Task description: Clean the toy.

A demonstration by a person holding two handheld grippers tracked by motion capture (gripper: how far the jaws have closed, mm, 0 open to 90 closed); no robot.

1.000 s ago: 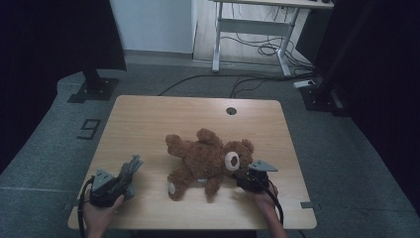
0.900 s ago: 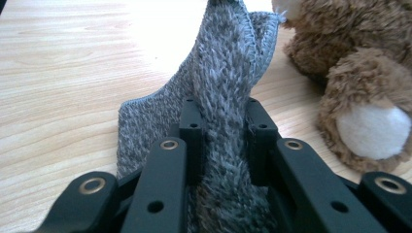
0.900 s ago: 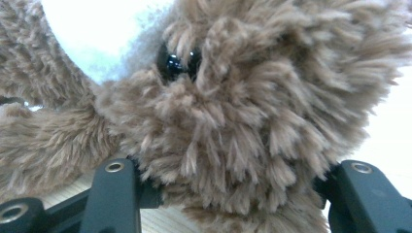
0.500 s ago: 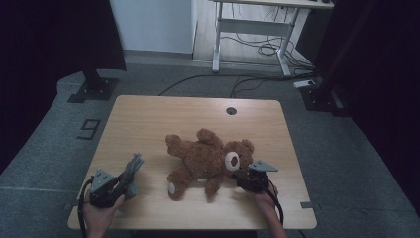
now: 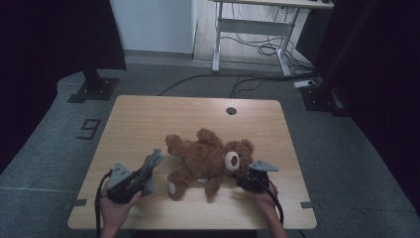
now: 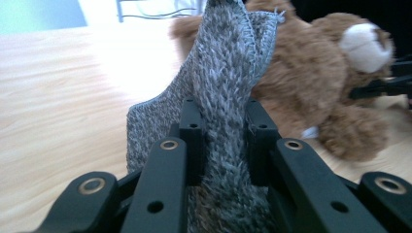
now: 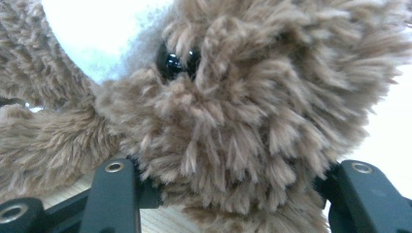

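Both grippers clamped: left on cloth, right on bear.

Left gripper [image 5: 148, 171] at the table's near-left, jaws pinching a grey fuzzy cloth [image 6: 228, 87] that sticks up between them, its tip toward the bear [image 5: 208, 161]. Right gripper [image 5: 242, 176] at near-right, jaws pressed into the bear's head fur [image 7: 233, 126], one black eye [image 7: 167, 60] above them. Bear lies sprawled mid-table [image 5: 148, 119], head to the right, between both grippers, just beside the cloth.
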